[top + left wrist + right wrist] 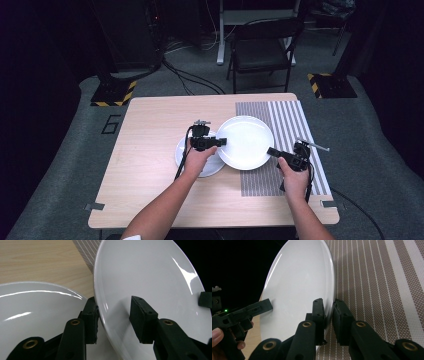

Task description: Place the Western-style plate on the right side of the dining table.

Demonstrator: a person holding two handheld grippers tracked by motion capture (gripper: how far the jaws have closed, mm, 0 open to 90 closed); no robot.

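Observation:
A large white plate point(245, 140) point(150, 272) point(299, 290) is at the table's middle, its left edge overlapping a smaller white plate point(210, 168) point(37, 310) that lies on the wood. My right gripper point(272, 151) point(328, 301) is shut on the large plate's right rim, above the striped placemat point(290, 120) point(374, 290). My left gripper point(222, 141) point(113, 302) is at the plate's left rim, one jaw under it and one over it. A wide gap is left between them, so it stands open. The left gripper's upper jaw also shows across the plate in the right gripper view.
The wooden table point(150, 150) has bare room on its left half and along the front edge. The placemat point(85, 250) covers the right part. Beyond the far edge are a folding chair point(262, 50) and cables on the floor.

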